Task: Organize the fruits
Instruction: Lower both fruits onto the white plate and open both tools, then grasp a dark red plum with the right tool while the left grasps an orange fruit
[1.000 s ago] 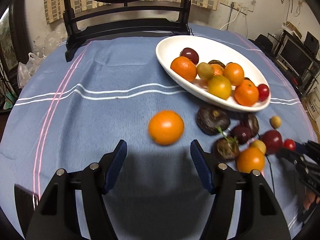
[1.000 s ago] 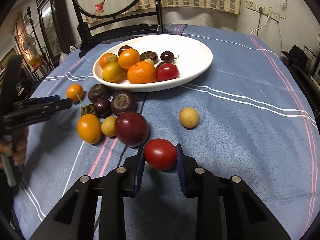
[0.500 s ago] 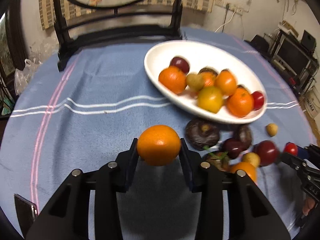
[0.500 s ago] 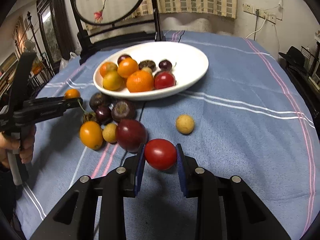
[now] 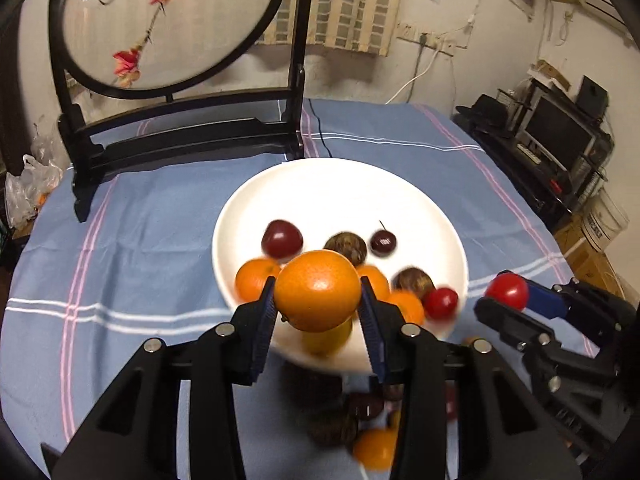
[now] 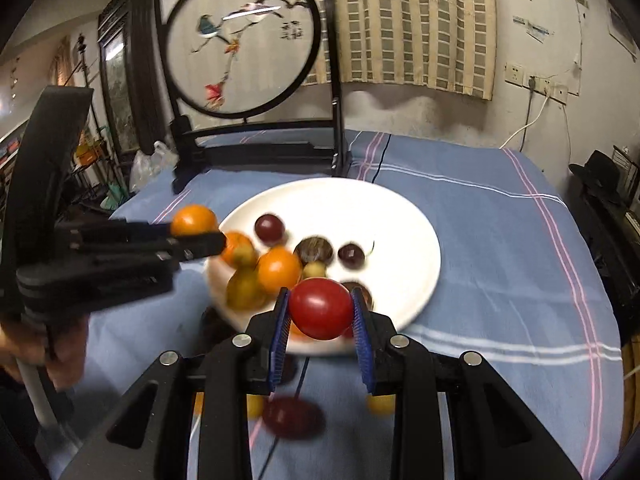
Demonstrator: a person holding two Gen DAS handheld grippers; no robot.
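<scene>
My left gripper (image 5: 318,312) is shut on an orange (image 5: 318,290) and holds it in the air over the near rim of the white bowl (image 5: 352,192). My right gripper (image 6: 320,328) is shut on a red tomato (image 6: 321,308), raised above the bowl's (image 6: 404,216) near edge. The bowl holds several oranges, dark plums and a cherry. The right gripper with the tomato (image 5: 507,290) shows at the right of the left wrist view. The left gripper with the orange (image 6: 194,220) shows at the left of the right wrist view.
Several loose fruits lie on the blue tablecloth (image 5: 152,232) below the grippers, among them an orange (image 5: 374,448) and a dark plum (image 6: 292,416). A black framed round screen (image 5: 168,28) stands at the table's far side. Shelves and a monitor stand at the right.
Both grippers have lifted their fruits off the cloth and moved forward toward the bowl. The left closed on the orange about half a second ago.
</scene>
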